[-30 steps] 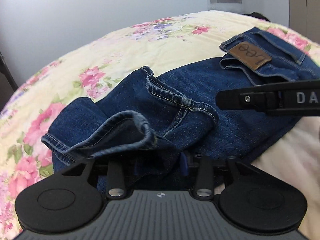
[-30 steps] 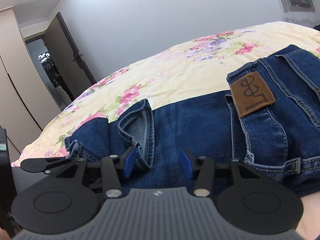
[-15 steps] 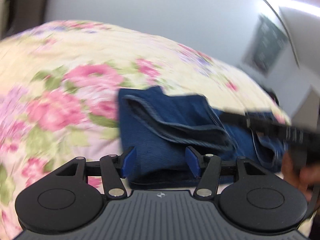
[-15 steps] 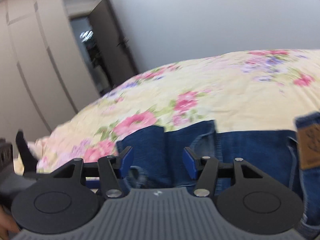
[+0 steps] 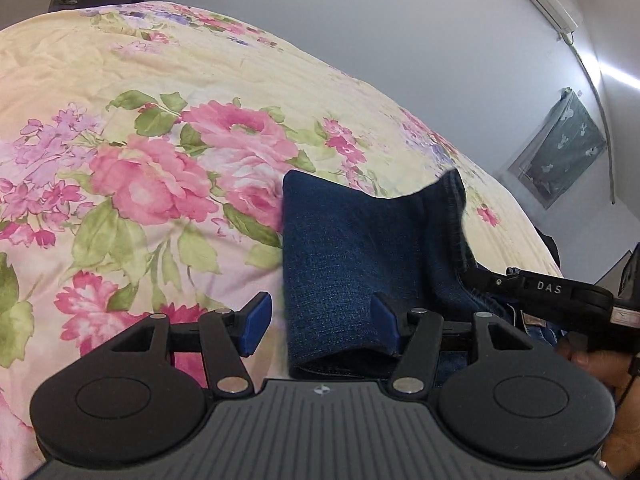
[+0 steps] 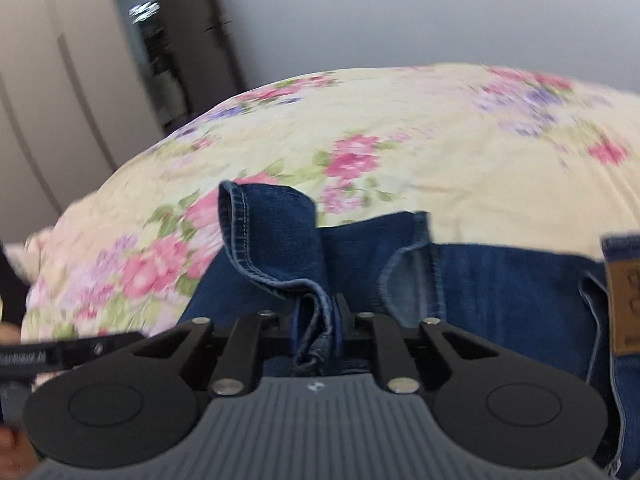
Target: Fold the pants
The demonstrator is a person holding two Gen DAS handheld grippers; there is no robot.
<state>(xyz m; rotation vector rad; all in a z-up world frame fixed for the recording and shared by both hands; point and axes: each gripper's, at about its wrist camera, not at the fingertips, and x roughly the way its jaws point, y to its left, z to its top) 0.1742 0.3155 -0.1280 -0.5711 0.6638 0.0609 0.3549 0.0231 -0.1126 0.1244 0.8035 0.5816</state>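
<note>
Dark blue jeans point(image 5: 348, 264) lie on the floral bedspread point(image 5: 152, 184). My left gripper point(image 5: 320, 322) is open, its blue pads on either side of the near edge of a jeans leg end. My right gripper point(image 6: 318, 322) is shut on a bunched hem of the jeans point(image 6: 280, 248), which stands up in front of it. The brown waist patch point(image 6: 624, 304) shows at the right edge of the right wrist view. The right gripper's black arm point(image 5: 536, 288) also crosses the right side of the left wrist view.
The bedspread point(image 6: 440, 152) stretches wide behind the jeans. A doorway point(image 6: 172, 48) and pale wardrobe doors point(image 6: 48, 100) stand at the left of the right wrist view. A grey wall with a picture point(image 5: 560, 148) is beyond the bed.
My right gripper has closed on the jeans hem and lifted it. My left gripper has released the fabric, opened and swung round to the leg end.
</note>
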